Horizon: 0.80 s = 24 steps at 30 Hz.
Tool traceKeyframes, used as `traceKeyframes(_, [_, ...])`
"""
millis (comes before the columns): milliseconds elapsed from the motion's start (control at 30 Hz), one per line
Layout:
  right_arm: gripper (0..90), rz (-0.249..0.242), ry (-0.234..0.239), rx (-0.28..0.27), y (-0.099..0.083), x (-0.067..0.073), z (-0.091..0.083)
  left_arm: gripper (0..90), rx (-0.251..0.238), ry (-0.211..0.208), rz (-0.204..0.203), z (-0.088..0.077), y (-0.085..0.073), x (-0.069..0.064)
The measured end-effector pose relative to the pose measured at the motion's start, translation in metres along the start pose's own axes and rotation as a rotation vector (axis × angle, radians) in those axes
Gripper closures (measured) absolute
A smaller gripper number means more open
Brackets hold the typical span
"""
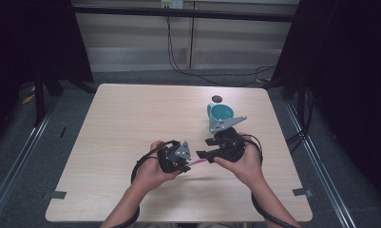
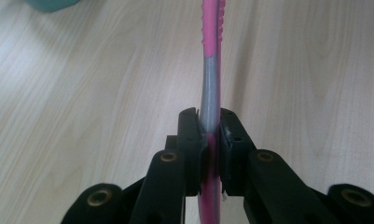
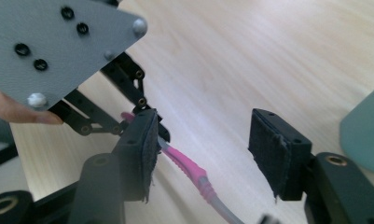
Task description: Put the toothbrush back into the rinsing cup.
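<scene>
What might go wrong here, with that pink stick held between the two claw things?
The left gripper pinches the pink toothbrush edge-on, so the slim handle might twist or slip. The right gripper stands open around the toothbrush without gripping; if the left lets go before the right closes, the toothbrush would likely fall onto the table. The teal cup stands close behind the right hand, so a backward swing might knock it over.

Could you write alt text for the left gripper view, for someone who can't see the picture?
Two black jaws are shut on a thin pink and grey toothbrush, which runs straight up the middle of the picture and off its top edge. Behind it lies a pale wooden table, with a bit of a teal cup at the top left.
</scene>
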State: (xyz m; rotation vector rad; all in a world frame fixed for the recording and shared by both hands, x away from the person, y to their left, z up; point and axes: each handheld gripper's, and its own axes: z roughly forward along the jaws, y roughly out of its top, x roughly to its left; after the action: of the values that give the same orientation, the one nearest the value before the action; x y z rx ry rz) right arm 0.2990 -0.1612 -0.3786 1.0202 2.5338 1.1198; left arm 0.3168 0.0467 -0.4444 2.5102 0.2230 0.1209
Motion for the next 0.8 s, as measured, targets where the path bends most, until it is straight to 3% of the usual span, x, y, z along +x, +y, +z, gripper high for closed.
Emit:
traceKeyframes(100, [39.0, 0.036, -0.001, -0.025, 0.000, -0.004, -0.006, 81.5, 0.014, 0.010, -0.021, -0.002, -0.002, 0.003])
traceKeyframes(167, [38.1, 0.035, -0.012, -0.033, -0.001, -0.006, -0.009, 81.5, 0.041, 0.016, -0.066, -0.004, -0.006, 0.008])
traceKeyframes(267, [36.8, 0.045, -0.006, -0.035, -0.001, -0.007, -0.011, 81.5, 0.054, 0.023, -0.086, -0.005, -0.009, 0.011])
traceKeyframes(400, [36.2, 0.057, -0.007, -0.031, -0.007, -0.009, -0.011, 81.4, 0.043, 0.042, -0.148, -0.010, -0.014, 0.016])
traceKeyframes(567, [35.9, 0.068, -0.005, -0.026, -0.012, -0.012, -0.009, 81.4, 0.038, 0.047, -0.170, -0.014, -0.017, 0.019])
traceKeyframes(667, [36.0, 0.086, 0.004, -0.033, -0.016, -0.013, -0.008, 81.4, 0.019, 0.047, -0.206, -0.015, -0.020, 0.020])
traceKeyframes(700, [36.0, 0.094, 0.003, -0.031, -0.017, -0.013, -0.008, 81.4, 0.022, 0.046, -0.199, -0.016, -0.020, 0.021])
traceKeyframes(800, [36.5, 0.120, 0.025, -0.051, -0.023, -0.015, -0.006, 81.4, -0.012, 0.044, -0.241, -0.019, -0.022, 0.022])
